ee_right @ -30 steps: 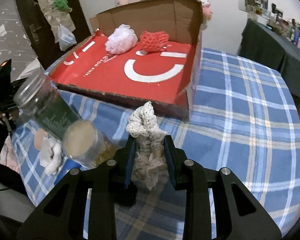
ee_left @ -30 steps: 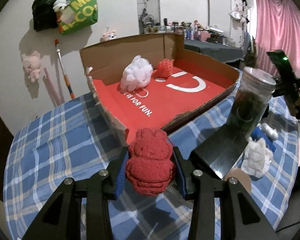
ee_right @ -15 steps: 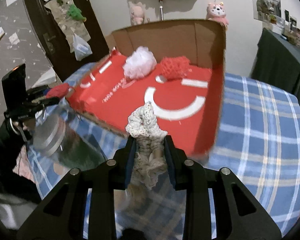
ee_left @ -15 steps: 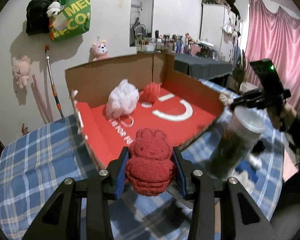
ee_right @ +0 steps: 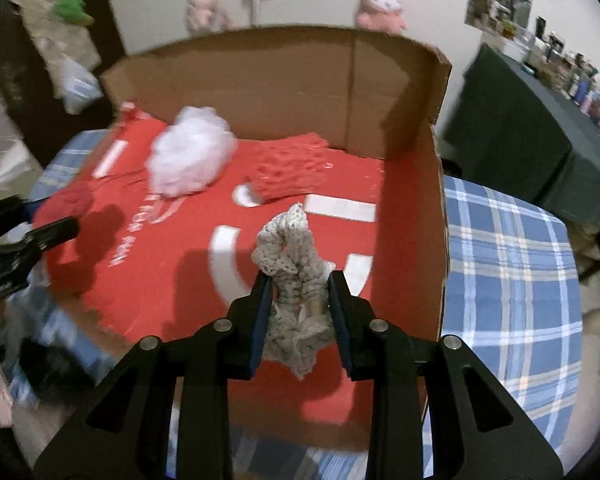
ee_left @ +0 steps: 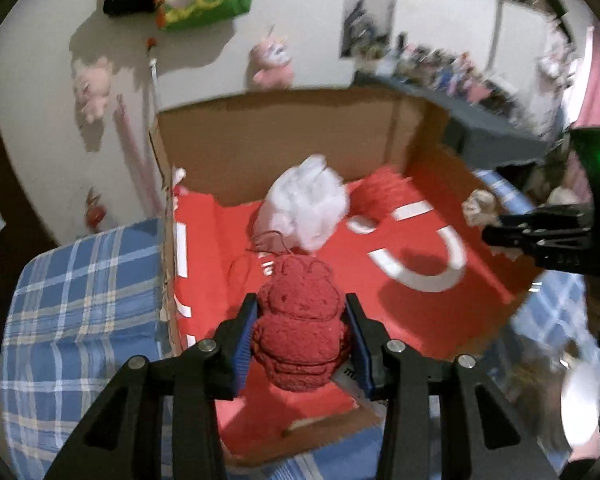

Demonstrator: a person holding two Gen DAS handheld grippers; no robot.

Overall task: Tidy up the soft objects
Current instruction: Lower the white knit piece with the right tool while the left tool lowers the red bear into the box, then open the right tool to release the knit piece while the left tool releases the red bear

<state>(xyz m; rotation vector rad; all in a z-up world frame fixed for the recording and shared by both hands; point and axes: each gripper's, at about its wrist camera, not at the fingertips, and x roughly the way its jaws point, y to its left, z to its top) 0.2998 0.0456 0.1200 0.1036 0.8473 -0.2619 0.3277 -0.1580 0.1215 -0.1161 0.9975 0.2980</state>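
The left tool [ee_left: 300, 344] grips a red knitted toy [ee_left: 300, 332] between its pads, over the red floor of the cardboard box [ee_left: 284, 128]. The right tool [ee_right: 300, 320] pinches a grey crocheted piece [ee_right: 292, 268]. Beyond both lie a white pouf [ee_right: 190, 156] and a red mesh bundle [ee_right: 292, 170] by the back wall.

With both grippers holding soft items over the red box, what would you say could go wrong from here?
1. The right gripper pinches the cream crocheted piece low down; its loose top could snag a finger on release.
2. The left gripper squeezes the red plush toy near the box's front edge; dropped here, it might bounce out onto the plaid cloth.
3. Both grippers share one box, so they could collide, or knock the white pouf.
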